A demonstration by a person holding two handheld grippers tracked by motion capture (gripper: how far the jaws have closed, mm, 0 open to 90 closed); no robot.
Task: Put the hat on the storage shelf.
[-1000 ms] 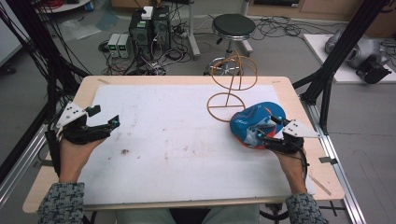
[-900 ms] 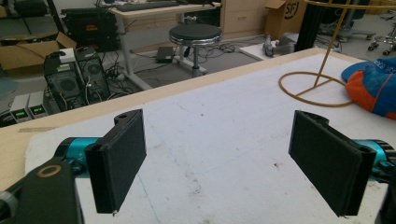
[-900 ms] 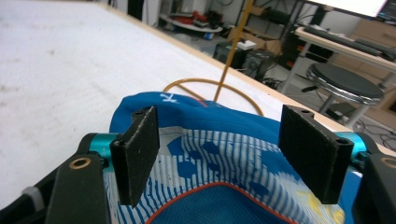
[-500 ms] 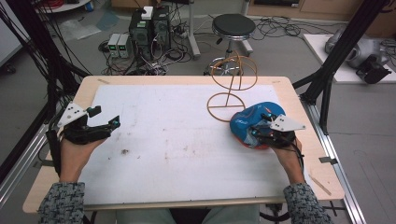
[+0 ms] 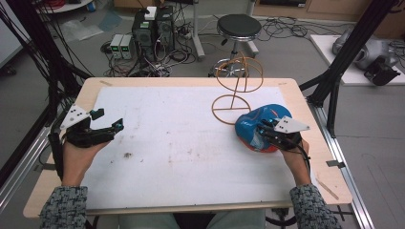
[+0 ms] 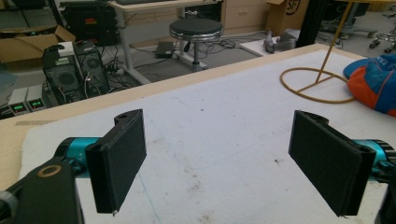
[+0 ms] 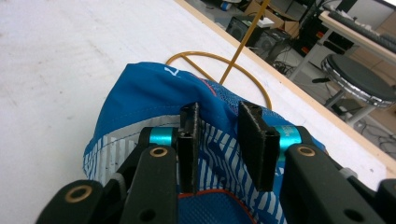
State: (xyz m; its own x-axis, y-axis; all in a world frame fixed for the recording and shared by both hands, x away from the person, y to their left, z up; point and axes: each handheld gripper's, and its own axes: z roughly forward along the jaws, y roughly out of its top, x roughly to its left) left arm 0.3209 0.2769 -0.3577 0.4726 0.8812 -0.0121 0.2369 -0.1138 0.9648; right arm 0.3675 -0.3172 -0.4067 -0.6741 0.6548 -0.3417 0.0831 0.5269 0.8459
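A blue and orange cap (image 5: 252,122) lies on the right side of the white mat (image 5: 181,143), just in front of a yellow wire stand (image 5: 237,87). My right gripper (image 5: 261,130) rests on top of the cap (image 7: 140,102). Its jaws stand a narrow gap apart over the striped fabric, with the right gripper (image 7: 218,112) pointing toward the stand's ring base (image 7: 210,60). My left gripper (image 5: 110,120) hovers at the mat's left edge, wide open and holding nothing. From the left gripper (image 6: 217,140) the cap (image 6: 373,79) and the stand (image 6: 317,86) show far off to the right.
The wooden table edge (image 5: 191,82) frames the mat. Black frame posts (image 5: 344,57) rise beside the table's right corner. On the floor behind are a round stool (image 5: 239,26) and computer boxes (image 5: 153,28).
The right gripper has moved left and forward onto the cap, and its jaws have come closer together. The left gripper has stayed where it was.
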